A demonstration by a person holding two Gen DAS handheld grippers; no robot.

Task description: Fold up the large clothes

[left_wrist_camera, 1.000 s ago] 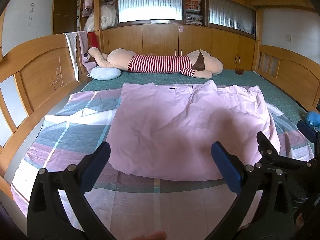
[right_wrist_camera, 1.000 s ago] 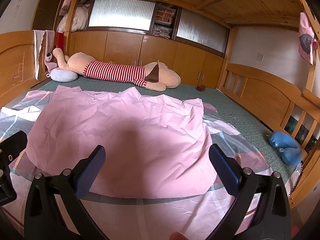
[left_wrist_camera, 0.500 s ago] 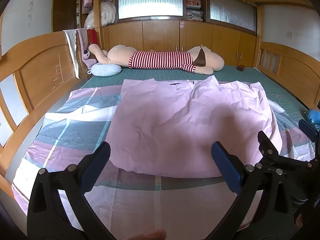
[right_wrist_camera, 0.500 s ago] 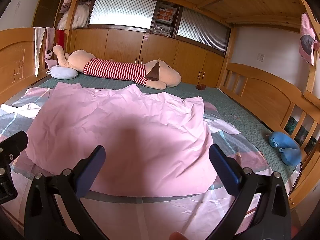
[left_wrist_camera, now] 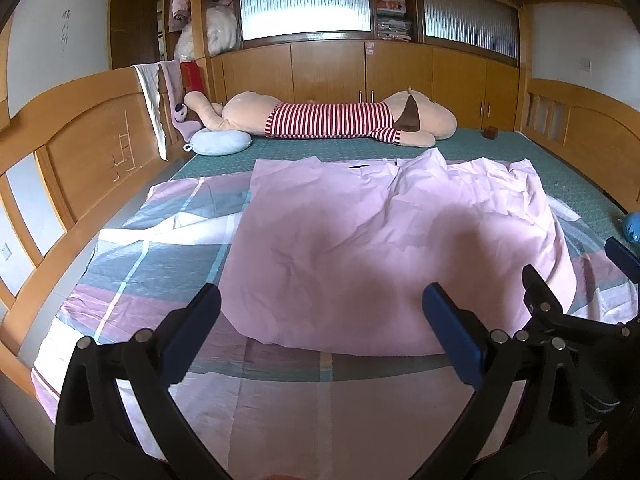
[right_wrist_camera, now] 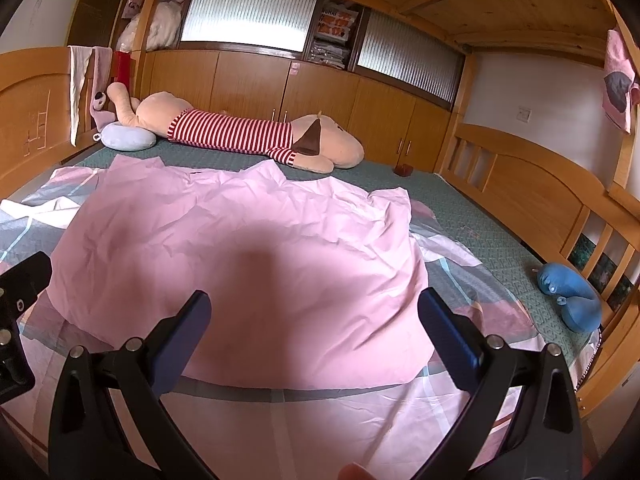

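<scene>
Both grippers spread wide, empty: left gripper (left_wrist_camera: 320, 318), right gripper (right_wrist_camera: 314, 314). Pink garment (left_wrist_camera: 380, 240) ahead, wrinkled on bed (left_wrist_camera: 568, 176). Advice: lower together, pinch near hem corners.

Left tongs (left_wrist_camera: 322, 322) and right tongs (right_wrist_camera: 314, 320) side by side (both gaping, empty).

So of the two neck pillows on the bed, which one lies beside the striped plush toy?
The pale lilac-blue neck pillow, by the plush toy's head near the headboard. The darker blue neck pillow lies alone by the opposite rail.
</scene>
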